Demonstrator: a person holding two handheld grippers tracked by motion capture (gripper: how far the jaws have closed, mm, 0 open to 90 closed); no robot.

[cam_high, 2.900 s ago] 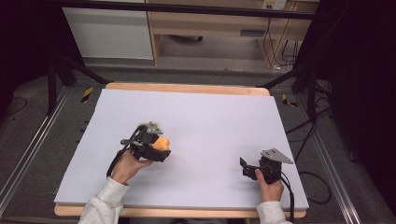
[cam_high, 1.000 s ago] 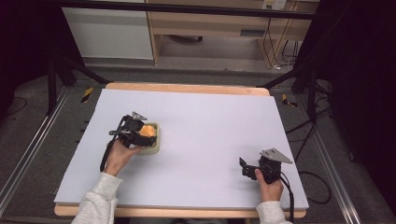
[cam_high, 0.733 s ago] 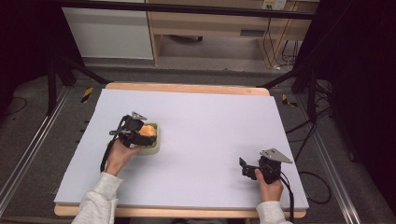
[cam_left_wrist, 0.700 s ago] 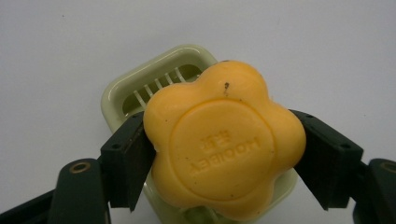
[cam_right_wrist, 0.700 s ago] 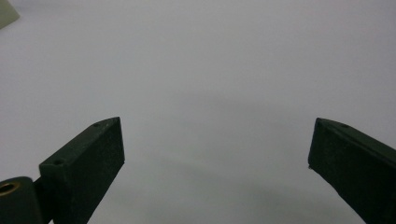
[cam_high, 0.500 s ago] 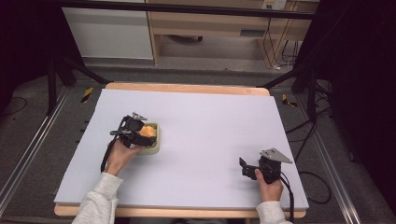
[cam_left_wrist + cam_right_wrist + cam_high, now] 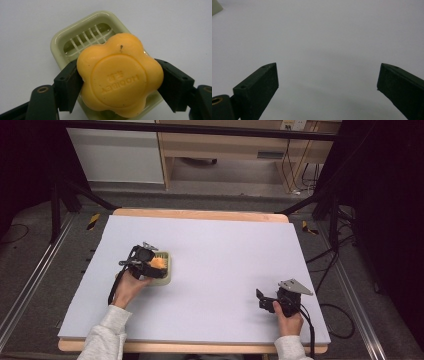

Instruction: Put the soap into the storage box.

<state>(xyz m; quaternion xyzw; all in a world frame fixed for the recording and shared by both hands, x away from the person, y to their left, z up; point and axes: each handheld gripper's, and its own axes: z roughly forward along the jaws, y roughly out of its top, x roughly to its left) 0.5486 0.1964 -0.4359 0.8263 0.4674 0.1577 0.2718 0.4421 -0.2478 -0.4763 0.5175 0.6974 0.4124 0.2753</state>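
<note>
A pale lavender table (image 7: 225,265) spreads wide. At about nine o'clock on it sits a light green soap dish (image 7: 75,37) with a slatted floor for draining. Directly above the dish, the left gripper (image 7: 120,82) clamps both jaws on an orange flower-shaped soap (image 7: 119,75), apparently lining it up to set down. At five o'clock, the right gripper (image 7: 327,82) rests idle, jaws spread wide, holding nothing.

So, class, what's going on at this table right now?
A person works with a gripper in each hand. The left gripper is shut on an orange flower-shaped soap and holds it over a pale green soap dish on the white table. Whether the soap touches the dish is unclear. The right gripper is open, low over bare table near the person.
</note>
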